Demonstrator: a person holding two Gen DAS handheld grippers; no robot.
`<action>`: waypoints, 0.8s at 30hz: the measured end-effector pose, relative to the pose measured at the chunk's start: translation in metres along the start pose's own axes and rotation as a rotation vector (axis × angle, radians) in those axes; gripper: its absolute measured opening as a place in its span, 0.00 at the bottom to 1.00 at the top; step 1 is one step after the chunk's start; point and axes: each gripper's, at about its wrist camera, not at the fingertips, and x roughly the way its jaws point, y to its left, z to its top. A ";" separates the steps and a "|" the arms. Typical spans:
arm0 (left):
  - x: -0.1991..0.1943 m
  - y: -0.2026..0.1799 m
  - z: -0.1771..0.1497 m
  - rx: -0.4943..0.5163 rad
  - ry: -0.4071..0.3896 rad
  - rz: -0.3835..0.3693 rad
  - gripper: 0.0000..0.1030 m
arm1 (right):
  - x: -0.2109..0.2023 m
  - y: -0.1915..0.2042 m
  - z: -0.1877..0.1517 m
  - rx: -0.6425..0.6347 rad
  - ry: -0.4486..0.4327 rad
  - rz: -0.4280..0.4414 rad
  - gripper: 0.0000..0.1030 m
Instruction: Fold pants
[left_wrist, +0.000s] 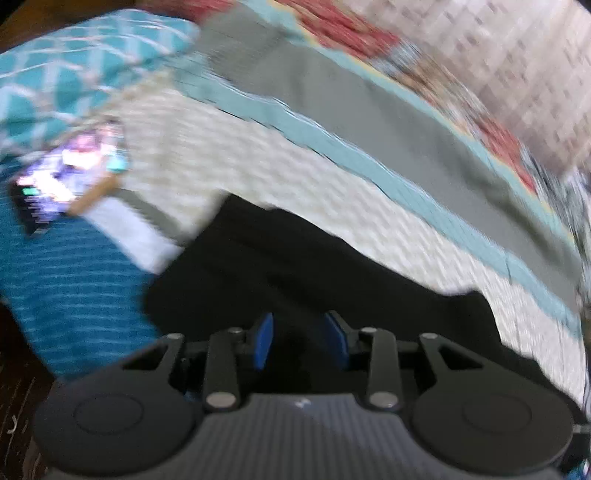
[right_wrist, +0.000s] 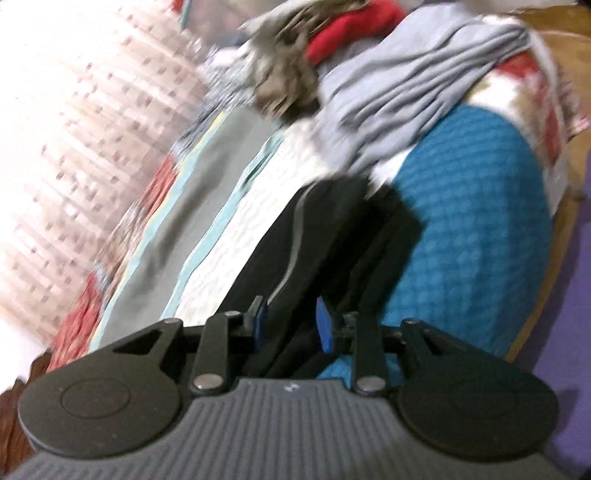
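Black pants (left_wrist: 295, 266) on quilt (left_wrist: 258, 162), left tool (left_wrist: 300, 341) and right tool (right_wrist: 290, 328) spread wide (blurred views)

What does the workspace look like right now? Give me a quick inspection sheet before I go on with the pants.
Surface: bed with white textured cover and grey, light-blue-edged blanket; both views motion-blurred.
Job's things: black pants lying on the bed, grey stripe along one leg.
Clutter: teal knit cloth, pile of grey and red laundry, teal patterned pillow, lit phone.
Grippers: left gripper and right gripper both open over the pants, nothing held.
Cables: nothing seen.
Surroundings: pale patterned fabric beyond the bed, wooden floor.
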 end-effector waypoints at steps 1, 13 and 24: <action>0.011 -0.015 -0.004 0.029 0.031 -0.015 0.31 | 0.002 -0.004 0.004 0.007 -0.008 -0.010 0.34; 0.070 -0.087 -0.061 0.286 0.198 0.028 0.30 | 0.005 -0.002 0.025 -0.035 -0.103 -0.072 0.07; 0.063 -0.089 -0.071 0.369 0.186 0.036 0.40 | -0.017 -0.062 0.009 0.182 -0.172 -0.048 0.47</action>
